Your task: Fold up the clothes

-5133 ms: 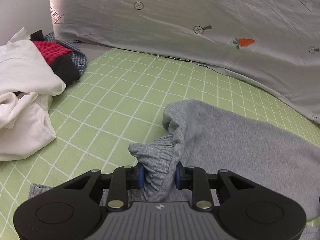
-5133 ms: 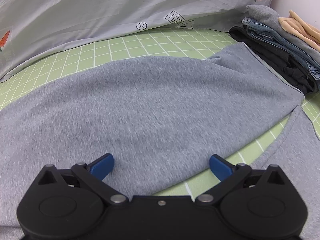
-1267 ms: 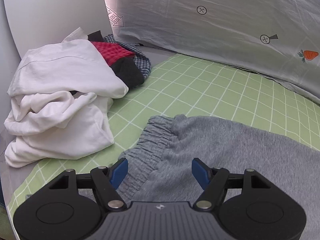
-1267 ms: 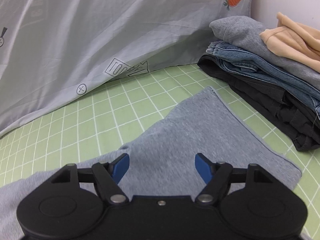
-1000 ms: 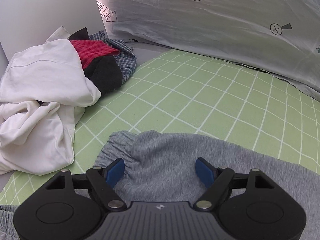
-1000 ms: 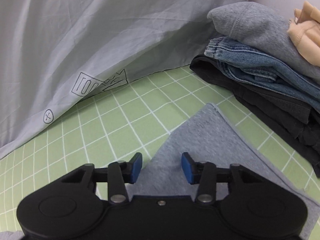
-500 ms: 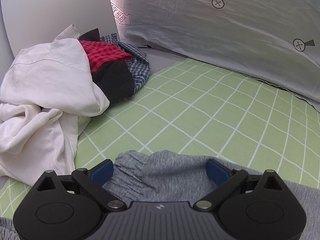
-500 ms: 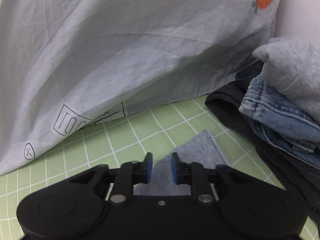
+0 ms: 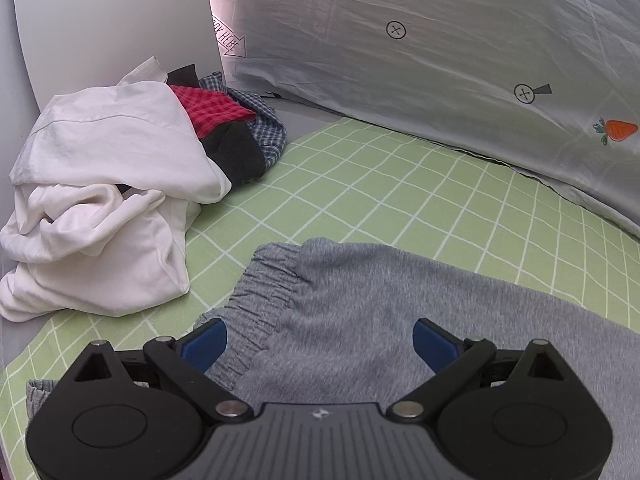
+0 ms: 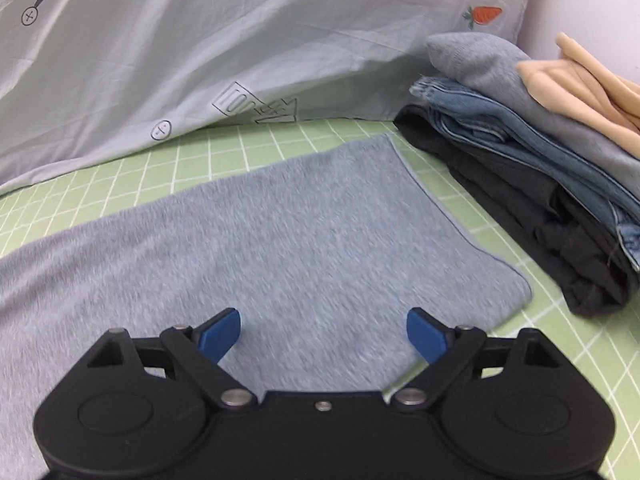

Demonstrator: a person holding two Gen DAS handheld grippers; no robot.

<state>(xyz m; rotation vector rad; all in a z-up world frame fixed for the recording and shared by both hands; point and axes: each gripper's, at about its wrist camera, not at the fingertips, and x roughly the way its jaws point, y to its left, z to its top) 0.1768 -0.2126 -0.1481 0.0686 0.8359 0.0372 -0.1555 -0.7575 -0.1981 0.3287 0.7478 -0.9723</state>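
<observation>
Grey sweatpants [image 9: 400,300] lie flat on the green checked sheet [image 9: 400,184]. Their elastic waistband [image 9: 260,292] is at the left in the left wrist view. My left gripper [image 9: 318,340] hovers over the waistband end, open, its blue pads apart and pressing nothing. In the right wrist view the leg end of the sweatpants [image 10: 320,240] lies spread out, its hem [image 10: 440,208] toward the right. My right gripper [image 10: 324,334] is above that leg; its jaws are opening, and the cloth lies below them, not pinched.
A heap of unfolded clothes [image 9: 104,200], white, red checked and dark, sits at the left by a white wall. A folded stack [image 10: 540,152] of grey, denim, black and peach garments stands at the right. A pale grey pillow [image 10: 240,40] with carrot prints runs along the back.
Both grippers have drawn back from the sweatpants' far edge, so more grey cloth shows. The right gripper, nearly shut on the leg corner a moment ago, has let go and opened wide.
</observation>
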